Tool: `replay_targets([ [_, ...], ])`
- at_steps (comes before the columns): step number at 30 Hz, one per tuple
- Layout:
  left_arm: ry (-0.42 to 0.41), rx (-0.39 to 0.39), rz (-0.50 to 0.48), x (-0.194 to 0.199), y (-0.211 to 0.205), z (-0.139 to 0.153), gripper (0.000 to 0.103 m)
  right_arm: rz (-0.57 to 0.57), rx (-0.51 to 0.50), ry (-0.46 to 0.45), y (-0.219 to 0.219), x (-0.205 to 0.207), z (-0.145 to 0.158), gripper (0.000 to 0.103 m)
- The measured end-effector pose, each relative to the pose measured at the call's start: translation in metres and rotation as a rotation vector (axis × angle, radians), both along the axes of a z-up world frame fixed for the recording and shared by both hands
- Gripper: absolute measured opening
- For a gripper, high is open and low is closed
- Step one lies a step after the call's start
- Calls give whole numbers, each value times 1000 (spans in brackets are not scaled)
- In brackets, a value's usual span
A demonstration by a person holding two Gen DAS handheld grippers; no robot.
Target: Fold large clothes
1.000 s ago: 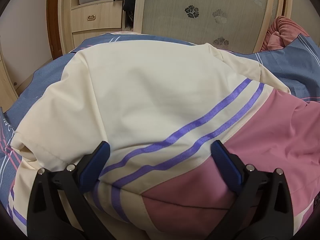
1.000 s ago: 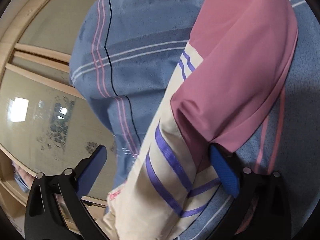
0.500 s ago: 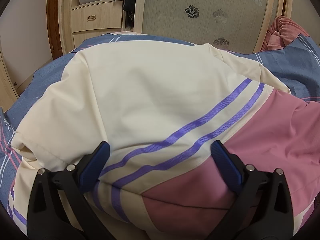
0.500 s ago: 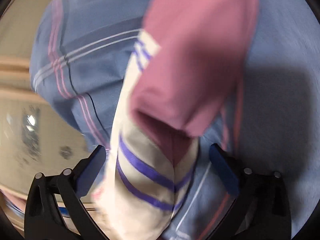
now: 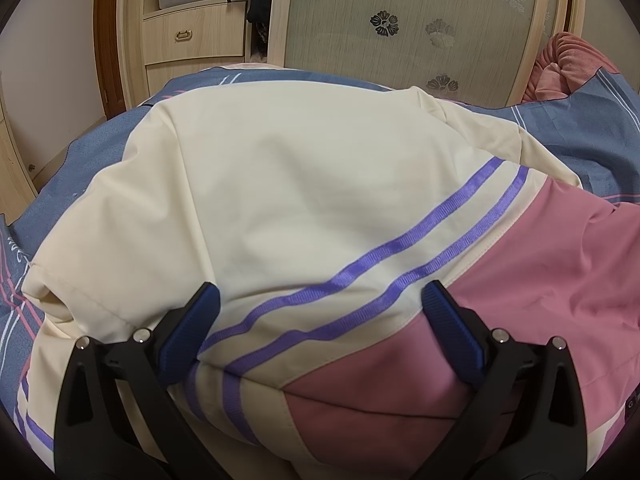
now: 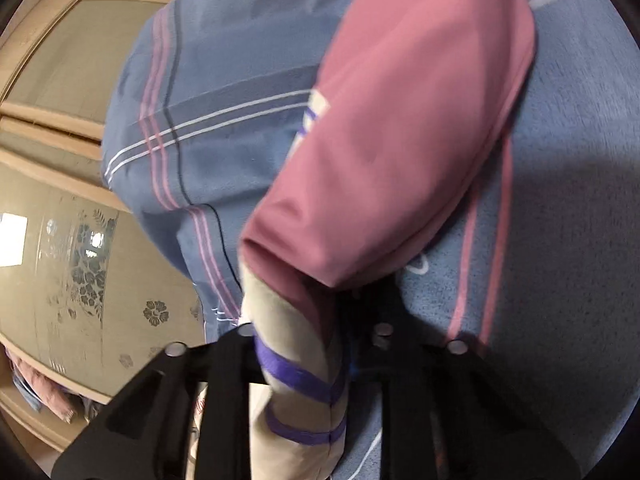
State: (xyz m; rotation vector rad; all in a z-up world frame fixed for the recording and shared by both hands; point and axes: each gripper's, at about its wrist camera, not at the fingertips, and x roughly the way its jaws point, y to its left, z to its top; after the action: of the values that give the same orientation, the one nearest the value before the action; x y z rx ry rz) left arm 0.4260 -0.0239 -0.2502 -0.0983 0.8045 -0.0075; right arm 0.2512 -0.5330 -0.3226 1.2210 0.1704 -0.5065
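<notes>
A large cream and pink garment (image 5: 300, 184) with two purple stripes lies spread on the blue striped bedsheet (image 5: 592, 128). My left gripper (image 5: 320, 292) is open just above it, its blue pads wide apart over the striped part, gripping nothing. In the right wrist view the garment's pink sleeve (image 6: 400, 140) lies on the bedsheet (image 6: 224, 80). The jaws of my right gripper (image 6: 316, 332) are closing, and the sleeve's cream, purple-banded end is pinched between them. The pads themselves are hidden by the cloth.
A wardrobe with frosted flower-pattern doors (image 5: 400, 20) stands behind the bed, with wooden drawers (image 5: 192, 36) to its left. A rumpled pink blanket (image 5: 568, 64) lies at the far right of the bed. The wardrobe door (image 6: 80, 272) also fills the left of the right wrist view.
The right gripper's jaws, wide apart before, have come together on the sleeve's end. The left gripper and the garment under it have not moved.
</notes>
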Motion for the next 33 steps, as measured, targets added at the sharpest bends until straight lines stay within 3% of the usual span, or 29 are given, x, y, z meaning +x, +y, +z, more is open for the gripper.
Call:
replay_targets([
  [5, 0, 0, 0, 0, 0, 0, 101, 37, -111, -85, 10, 1, 29, 14],
  [10, -3, 5, 9, -1, -1, 0, 101, 104, -110, -243, 43, 4, 68, 13],
  [16, -5, 18, 17, -2, -3, 0, 101, 415, -443, -332, 159, 30, 146, 13],
  [19, -3, 9, 17, -1, -2, 0, 101, 649, -671, -279, 250, 49, 158, 13],
  [22, -4, -10, 15, -1, 2, -1, 101, 882, -804, -180, 324, 72, 137, 13],
  [27, -11, -62, 29, 0, 12, 1, 101, 1034, -808, 37, 363, 100, 84, 13],
  [31, -75, -201, 80, -9, 34, 15, 101, 1054, -786, 77, 358, 104, 76, 13],
  [33, -124, -230, 102, -17, 42, 28, 101, 1060, -801, 101, 363, 112, 74, 14],
])
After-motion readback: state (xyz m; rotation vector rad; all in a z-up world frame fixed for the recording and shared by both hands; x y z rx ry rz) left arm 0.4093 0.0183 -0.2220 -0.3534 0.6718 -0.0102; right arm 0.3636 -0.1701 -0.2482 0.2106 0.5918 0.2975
